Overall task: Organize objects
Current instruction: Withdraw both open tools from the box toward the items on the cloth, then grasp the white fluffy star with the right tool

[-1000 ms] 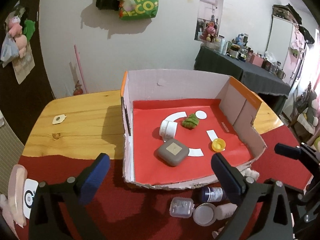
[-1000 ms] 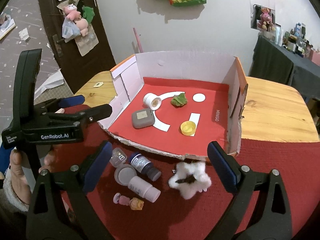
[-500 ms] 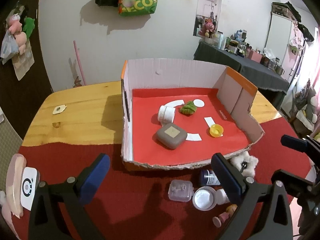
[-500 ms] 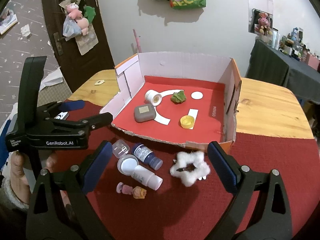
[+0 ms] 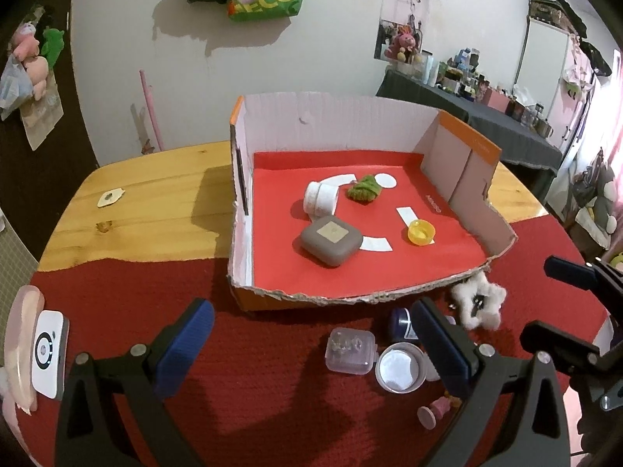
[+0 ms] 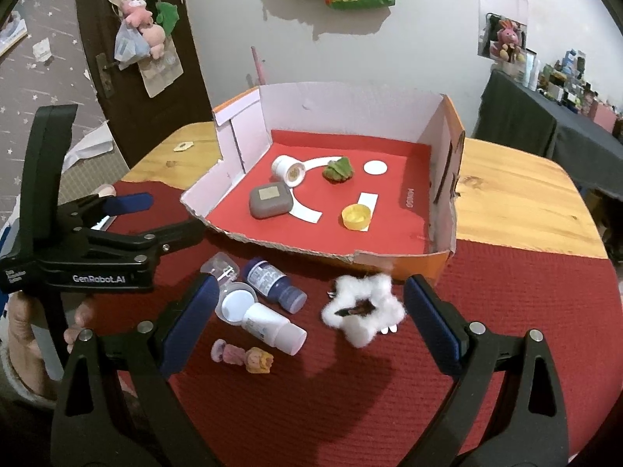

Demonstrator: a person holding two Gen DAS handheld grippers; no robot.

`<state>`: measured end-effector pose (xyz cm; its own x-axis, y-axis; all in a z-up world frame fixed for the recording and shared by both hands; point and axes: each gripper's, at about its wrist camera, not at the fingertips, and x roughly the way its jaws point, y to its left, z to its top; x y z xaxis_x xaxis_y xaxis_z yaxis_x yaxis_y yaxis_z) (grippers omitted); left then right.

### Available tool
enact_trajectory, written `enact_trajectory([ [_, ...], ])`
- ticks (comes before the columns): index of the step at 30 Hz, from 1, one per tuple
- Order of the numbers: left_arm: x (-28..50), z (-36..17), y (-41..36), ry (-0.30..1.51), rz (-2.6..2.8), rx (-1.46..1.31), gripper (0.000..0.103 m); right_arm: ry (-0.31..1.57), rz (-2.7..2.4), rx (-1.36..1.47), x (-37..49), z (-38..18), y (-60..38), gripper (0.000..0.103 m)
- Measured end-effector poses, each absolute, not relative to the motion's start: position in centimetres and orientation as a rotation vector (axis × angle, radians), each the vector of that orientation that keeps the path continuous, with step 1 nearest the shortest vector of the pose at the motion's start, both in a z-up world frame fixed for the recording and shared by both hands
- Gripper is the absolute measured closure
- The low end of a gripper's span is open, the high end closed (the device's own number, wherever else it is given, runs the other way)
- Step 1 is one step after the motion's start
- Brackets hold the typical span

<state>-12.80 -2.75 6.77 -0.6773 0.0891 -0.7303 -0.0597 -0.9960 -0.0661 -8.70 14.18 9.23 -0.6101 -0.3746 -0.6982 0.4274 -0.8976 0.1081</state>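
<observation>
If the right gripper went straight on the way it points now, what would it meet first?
Most likely the fluffy white star clip, lying on the red cloth between the open right gripper's fingers; depth is uncertain, and the cardboard box stands just beyond.

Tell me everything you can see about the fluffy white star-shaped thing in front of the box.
The fluffy white star clip looks like a plush, five-lobed hair claw: white fuzzy cover, a dark slit across its middle, pale teeth peeking out at its lower edge. It lies on the red cloth, just outside the torn front edge of the cardboard box, right of the dark blue bottle. Nothing grips it; the right gripper is open around it.
</observation>
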Motion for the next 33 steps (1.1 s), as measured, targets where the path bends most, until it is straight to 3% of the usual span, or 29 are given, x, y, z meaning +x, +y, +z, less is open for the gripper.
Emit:
enact_trajectory([
  [12, -12.7, 5.4, -2.1, -0.012, 2.779, -1.236, 0.002, 0.095, -2.479, 1.116, -9.2, 7.5, 15.0, 0.033],
  [19, -12.8, 4.4, -2.6, -0.027, 2.767, -1.278, 0.007, 0.117, -2.513, 1.173, -9.8, 5.9, 16.0, 0.036],
  [33, -12.8, 2.8, -3.0, -0.022, 2.744, -1.334, 0.008, 0.117, -2.487, 1.248, -11.1, 3.5, 16.2, 0.036],
])
